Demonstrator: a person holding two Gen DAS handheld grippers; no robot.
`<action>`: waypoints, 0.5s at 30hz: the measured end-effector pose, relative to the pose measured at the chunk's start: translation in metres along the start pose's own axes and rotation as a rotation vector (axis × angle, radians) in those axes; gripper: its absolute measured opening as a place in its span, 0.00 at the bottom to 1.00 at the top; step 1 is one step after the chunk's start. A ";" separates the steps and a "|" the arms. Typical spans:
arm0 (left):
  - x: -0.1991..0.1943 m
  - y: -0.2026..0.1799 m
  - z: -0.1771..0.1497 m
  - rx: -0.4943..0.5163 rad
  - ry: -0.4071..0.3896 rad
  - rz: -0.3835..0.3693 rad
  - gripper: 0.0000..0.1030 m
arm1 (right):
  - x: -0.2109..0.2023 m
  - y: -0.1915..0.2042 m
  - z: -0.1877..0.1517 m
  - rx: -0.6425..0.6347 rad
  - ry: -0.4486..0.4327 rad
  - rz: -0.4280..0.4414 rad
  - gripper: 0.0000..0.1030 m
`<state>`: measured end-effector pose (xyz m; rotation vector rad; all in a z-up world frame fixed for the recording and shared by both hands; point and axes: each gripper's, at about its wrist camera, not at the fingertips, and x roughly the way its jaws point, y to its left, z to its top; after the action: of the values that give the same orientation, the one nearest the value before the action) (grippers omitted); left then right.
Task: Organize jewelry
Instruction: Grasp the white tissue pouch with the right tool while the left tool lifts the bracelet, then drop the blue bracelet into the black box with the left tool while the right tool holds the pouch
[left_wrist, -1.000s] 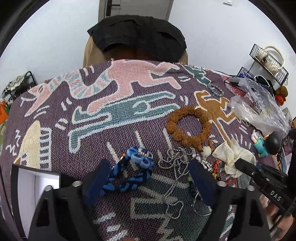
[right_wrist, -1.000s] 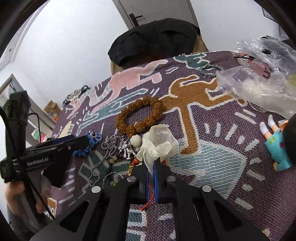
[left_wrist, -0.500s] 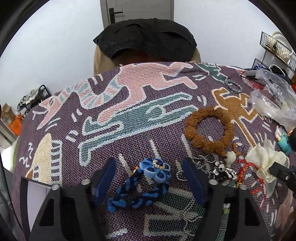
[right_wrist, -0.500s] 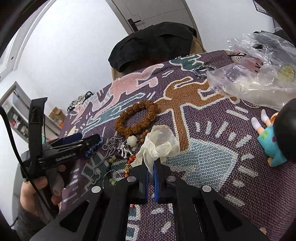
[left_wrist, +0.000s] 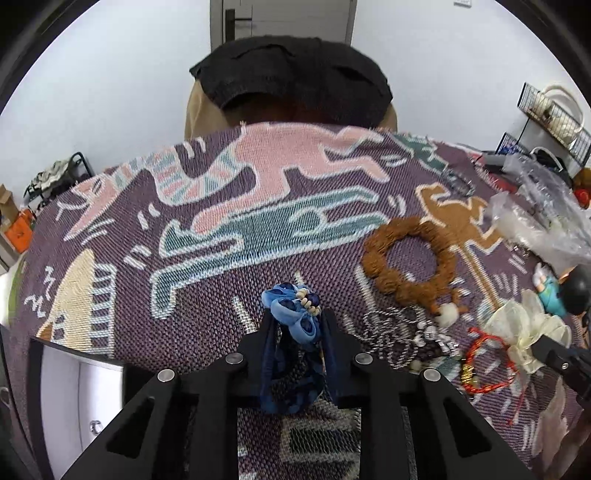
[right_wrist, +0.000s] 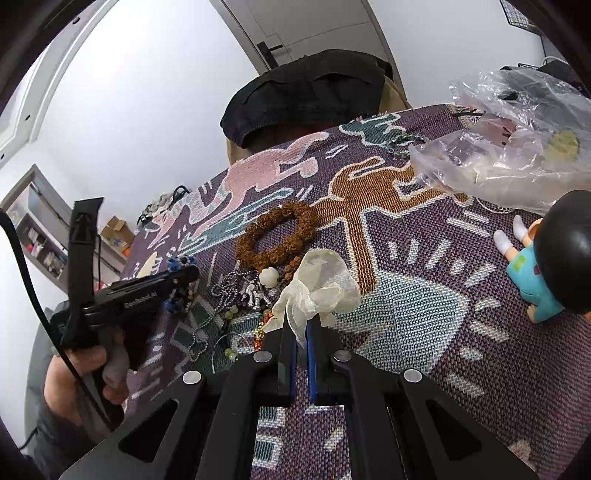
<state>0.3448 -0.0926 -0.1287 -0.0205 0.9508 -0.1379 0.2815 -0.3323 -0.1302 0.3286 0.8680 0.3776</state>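
Note:
A blue braided bracelet (left_wrist: 291, 304) with a flower knot sits between the fingers of my left gripper (left_wrist: 297, 318), whose jaws are closing and squeeze it from both sides, just above the patterned cloth (left_wrist: 229, 236). The right wrist view shows the same left gripper (right_wrist: 184, 275) with the blue bracelet (right_wrist: 181, 263) at its tip. My right gripper (right_wrist: 301, 325) is shut on a cream gauze pouch (right_wrist: 321, 280), which stands up from its tips. A brown bead bracelet (left_wrist: 406, 266) lies flat to the right, with a silver ball chain (left_wrist: 391, 328) and a red cord bracelet (left_wrist: 484, 362) in front of it.
A white open box (left_wrist: 74, 387) sits at the near left edge of the cloth. A crumpled clear plastic bag (right_wrist: 509, 147) and a small doll (right_wrist: 543, 266) lie at the right. A chair draped in black cloth (left_wrist: 291, 77) stands behind the table.
The left gripper's fingers have drawn together around the blue bracelet, which is now bunched upright between them. The right gripper keeps its hold on the pouch and has barely moved.

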 end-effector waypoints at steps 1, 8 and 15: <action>-0.005 0.000 0.000 -0.002 -0.009 -0.007 0.24 | -0.002 0.001 0.000 -0.002 -0.003 0.001 0.05; -0.045 0.001 0.003 -0.005 -0.085 -0.033 0.24 | -0.018 0.016 0.001 -0.023 -0.040 0.028 0.05; -0.084 0.011 0.001 -0.012 -0.152 -0.040 0.24 | -0.030 0.039 0.004 -0.044 -0.067 0.074 0.05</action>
<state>0.2987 -0.0709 -0.0610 -0.0598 0.7995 -0.1651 0.2597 -0.3118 -0.0917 0.3314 0.7828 0.4510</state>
